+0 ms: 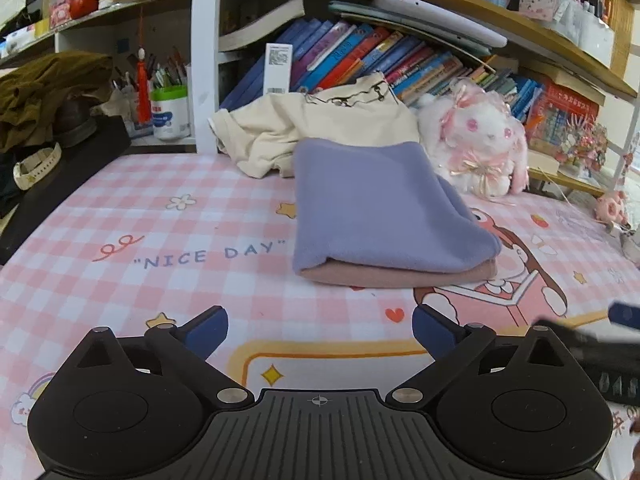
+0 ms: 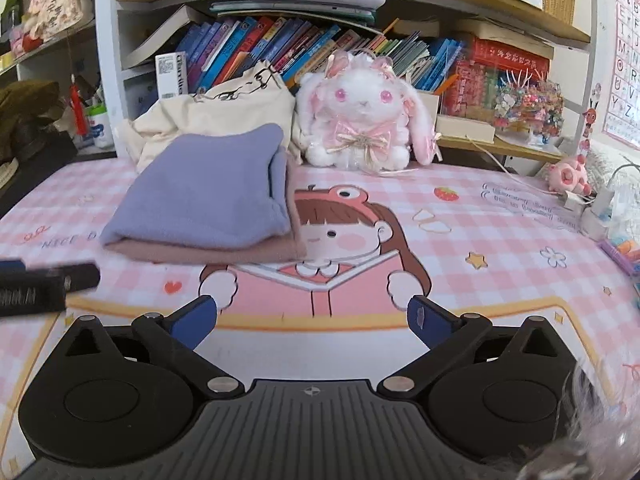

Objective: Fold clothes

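Observation:
A folded cloth, lilac on top with a dusty pink layer under it [image 1: 384, 216] [image 2: 208, 196], lies flat on the pink checked desk mat [image 1: 160, 240] [image 2: 500, 248]. Behind it a cream garment [image 1: 320, 128] [image 2: 216, 112] sits crumpled against the bookshelf. My left gripper [image 1: 320, 330] is open, hovering over the mat a little short of the folded cloth, nothing between its blue pads. My right gripper [image 2: 314, 318] is open too, to the right of the cloth and short of it, also empty. Each gripper shows blurred at the edge of the other's view.
A white plush rabbit [image 1: 480, 140] [image 2: 364, 120] sits right of the garments. Bookshelves with books [image 1: 380, 56] line the back. A black box with a watch [image 1: 36, 168] stands at the left; a small pink toy [image 2: 568, 176] and cables lie at the right.

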Motion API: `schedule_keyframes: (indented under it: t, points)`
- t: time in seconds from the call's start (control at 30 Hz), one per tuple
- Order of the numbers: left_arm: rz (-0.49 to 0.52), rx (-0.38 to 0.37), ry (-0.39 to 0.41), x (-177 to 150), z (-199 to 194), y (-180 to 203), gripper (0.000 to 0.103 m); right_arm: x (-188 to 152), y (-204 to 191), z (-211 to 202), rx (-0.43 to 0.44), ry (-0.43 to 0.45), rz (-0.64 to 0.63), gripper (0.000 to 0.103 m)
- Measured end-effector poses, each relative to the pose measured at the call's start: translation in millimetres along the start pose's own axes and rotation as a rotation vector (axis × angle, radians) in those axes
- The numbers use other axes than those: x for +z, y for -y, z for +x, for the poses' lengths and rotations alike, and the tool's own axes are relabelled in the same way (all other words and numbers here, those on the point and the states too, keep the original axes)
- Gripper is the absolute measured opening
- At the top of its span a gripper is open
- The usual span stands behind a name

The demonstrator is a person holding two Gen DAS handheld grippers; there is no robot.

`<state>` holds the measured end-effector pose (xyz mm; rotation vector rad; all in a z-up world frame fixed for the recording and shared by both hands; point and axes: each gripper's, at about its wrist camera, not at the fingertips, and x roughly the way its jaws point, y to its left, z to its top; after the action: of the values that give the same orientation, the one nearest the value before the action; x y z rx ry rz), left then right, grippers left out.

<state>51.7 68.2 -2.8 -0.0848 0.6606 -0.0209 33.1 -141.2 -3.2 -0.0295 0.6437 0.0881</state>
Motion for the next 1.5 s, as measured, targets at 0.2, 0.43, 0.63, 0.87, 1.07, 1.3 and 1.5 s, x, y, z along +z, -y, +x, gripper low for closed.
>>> schedule_keyframes:
  t: [0.2, 0.43, 0.63, 0.87, 1.07, 1.3, 1.5]
  points:
    - [0.013, 0.037, 0.01, -4.2, -1.4, 0.0, 0.1, -1.8, 4.9, 2.1, -0.032, -0.013, 0.026, 0.103]
    - [0.053, 0.026, 0.012, -7.2, -2.4, 4.0, 0.103, -2.4, 2.5, 2.1, -0.015, -0.007, 0.019, 0.103]
    - [0.047, 0.023, 0.004, -8.1, -0.9, 2.4, 0.103, -0.6, -2.1, 1.9, 0.001, -0.003, -0.002, 0.103]
    - [0.05, 0.016, 0.006, -9.2, -1.1, 1.9, 0.103, -1.1, 1.3, 3.6, -0.003, -0.011, 0.019, 0.103]
    - [0.053, 0.012, 0.001, -9.7, -0.3, 2.8, 0.103, -2.2, 3.4, 4.0, -0.011, -0.015, 0.032, 0.103]
    - [0.05, 0.01, -0.01, -9.9, 1.7, 2.3, 0.103, -2.6, 3.6, 4.8, -0.018, -0.016, 0.036, 0.103]
    - [0.051, 0.007, -0.013, -9.9, 2.5, 2.6, 0.103, -2.4, 3.8, 5.9, -0.02, -0.02, 0.038, 0.103]
